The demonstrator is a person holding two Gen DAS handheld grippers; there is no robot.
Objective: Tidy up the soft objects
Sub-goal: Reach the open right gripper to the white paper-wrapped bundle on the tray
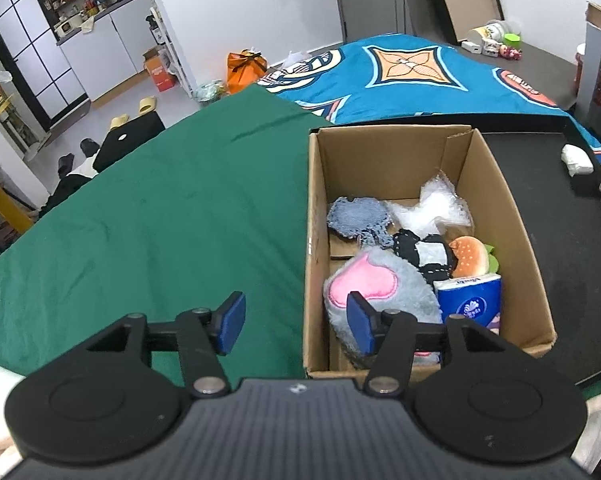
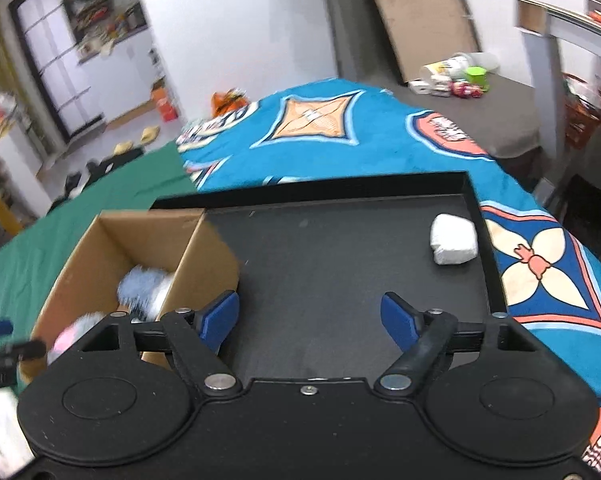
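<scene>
A cardboard box [image 1: 316, 200] stands on the black tray's left part. It holds a grey plush with a pink heart [image 1: 380, 284], a blue knit piece [image 1: 356, 216], a clear plastic bag [image 1: 440, 204], a black-and-white soft item [image 1: 424, 256], a burger toy [image 1: 470, 258] and a blue tissue pack [image 1: 470, 304]. My left gripper [image 1: 296, 322] is open and empty above the box's near left wall. My right gripper [image 2: 310, 322] is open and empty above the black tray [image 2: 320, 264]. A white soft bundle [image 2: 452, 240] lies at the tray's far right corner; it also shows in the left wrist view [image 1: 576, 160].
The tray and box [image 2: 100, 256] sit on a bed with a green cloth [image 1: 160, 220] on the left and a blue patterned blanket [image 1: 400, 76] behind. A dark table with clutter [image 1: 496, 42] stands at the far right. Floor items lie far left.
</scene>
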